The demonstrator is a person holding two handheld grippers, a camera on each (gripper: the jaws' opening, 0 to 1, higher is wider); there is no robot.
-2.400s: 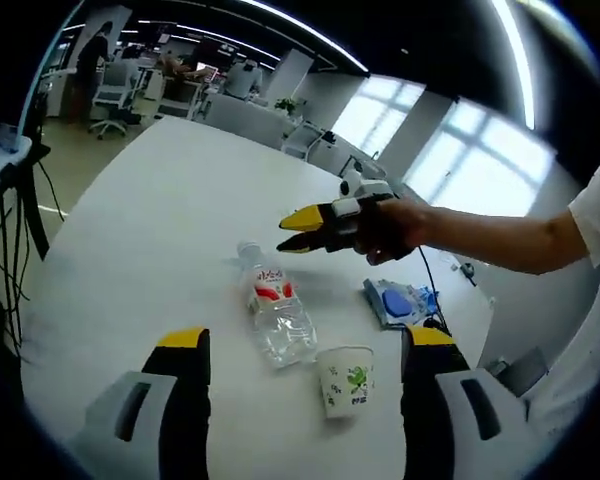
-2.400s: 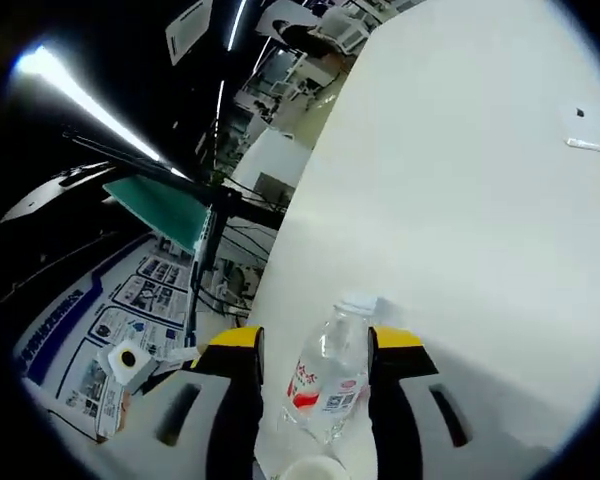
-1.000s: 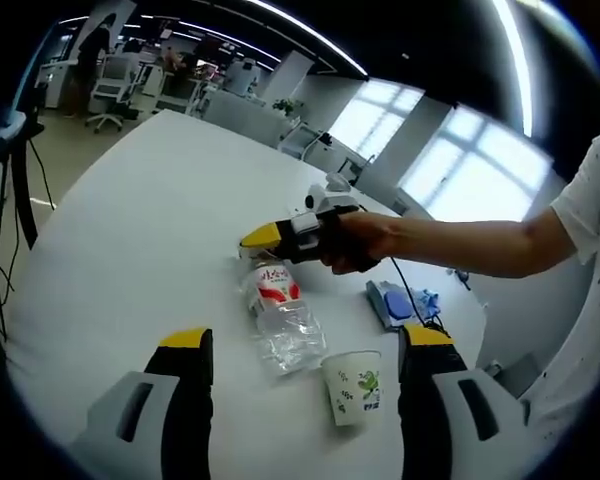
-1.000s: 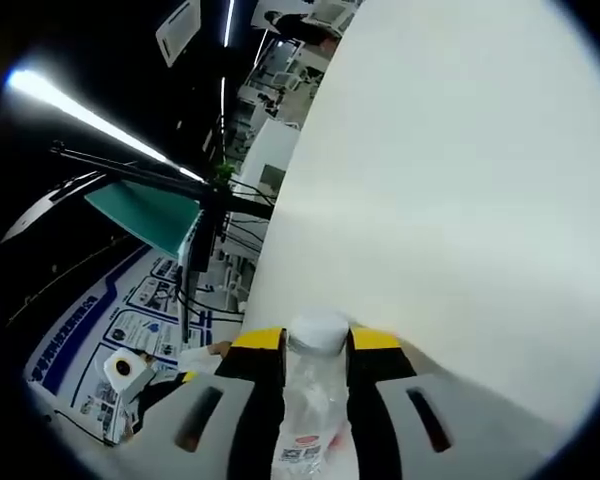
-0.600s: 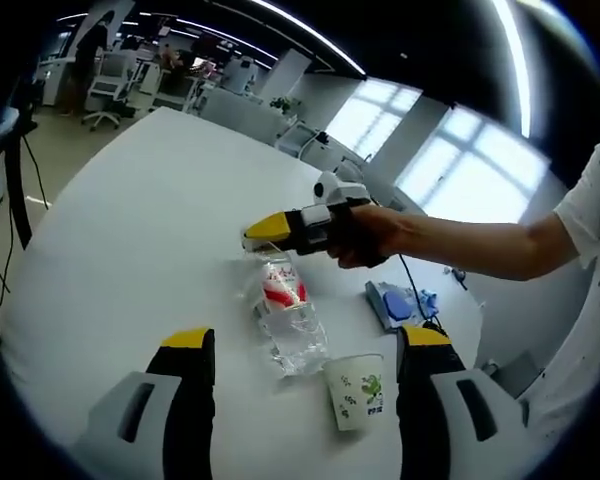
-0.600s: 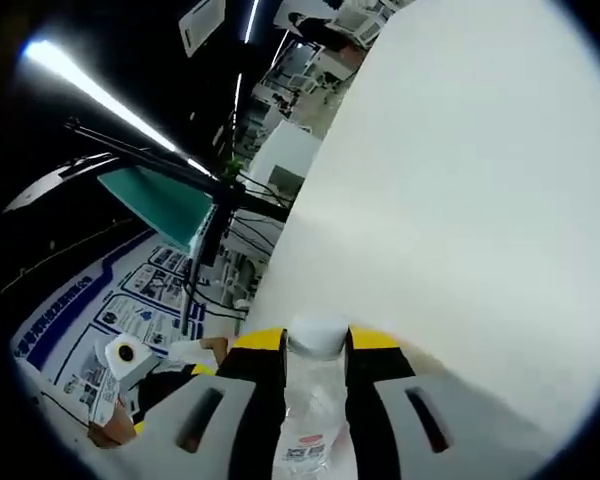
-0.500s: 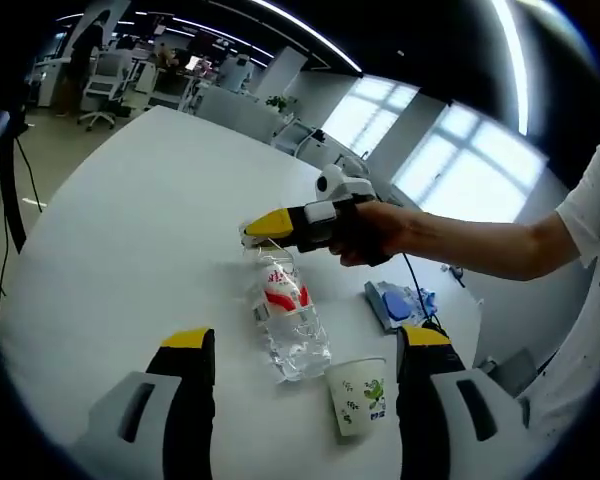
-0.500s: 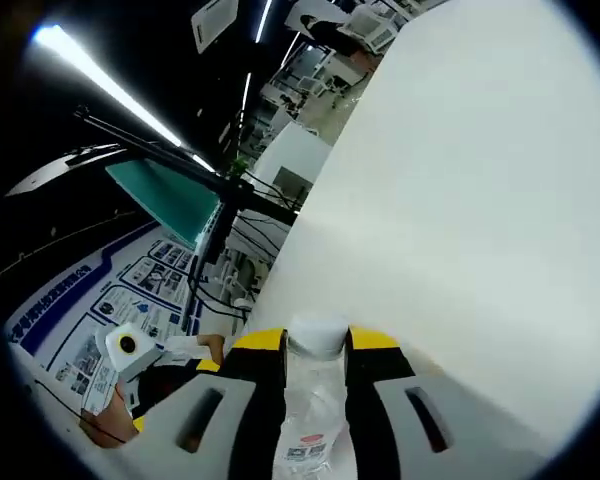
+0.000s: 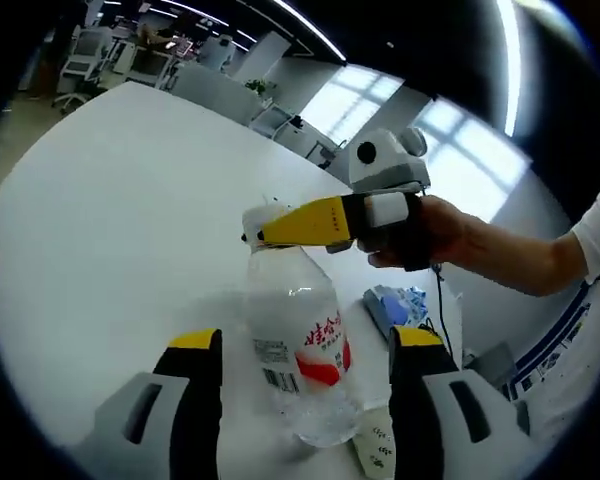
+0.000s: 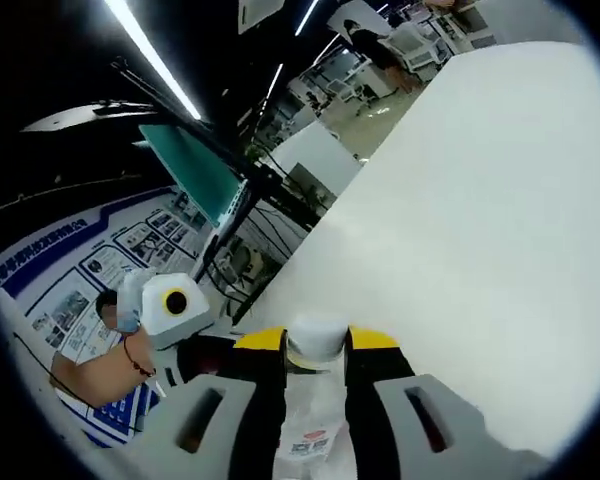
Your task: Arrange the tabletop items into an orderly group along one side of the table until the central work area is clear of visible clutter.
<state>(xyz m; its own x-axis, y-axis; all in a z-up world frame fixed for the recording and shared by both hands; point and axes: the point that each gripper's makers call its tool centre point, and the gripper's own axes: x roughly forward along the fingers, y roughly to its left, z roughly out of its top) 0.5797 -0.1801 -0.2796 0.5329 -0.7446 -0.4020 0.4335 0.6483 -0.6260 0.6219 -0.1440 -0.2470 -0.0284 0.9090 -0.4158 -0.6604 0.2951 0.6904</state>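
Water bottle [image 9: 302, 350], clear plastic with a red-and-white label and a white cap, stands upright off the white table [image 9: 100, 230] in the left gripper view, its neck pinched between the yellow-tipped fingers of the right gripper [image 9: 265, 228], which reaches in from the right side of that view with a person's hand [image 9: 435, 232] wrapped round its handle. In the right gripper view the same bottle [image 10: 308, 435] rises between that gripper's own two fingers, the cap [image 10: 316, 335] showing just past the yellow fingertips [image 10: 263, 341], and the right gripper [image 10: 315, 342] is closed narrowly on the neck with both fingers touching it. The left gripper [image 9: 305, 342] has its fingers spread wide, one on either side of the bottle's body; the bottle sits between them, but whether they touch it cannot be told, and they appear to stand apart from it. Just beside the left gripper's right finger, low in the left gripper view, the rim of a paper cup [image 9: 377, 452] with a green print shows, partly hidden by the bottle. Beyond that finger, farther along the table, lies a blue packet [image 9: 398, 305] near a dark cable [image 9: 441, 312]. In the right gripper view the table [image 10: 480, 220] spreads bare beyond the fingertips, and to the left of the fingers another white gripper body [image 10: 165, 305] appears with a person's arm below it.
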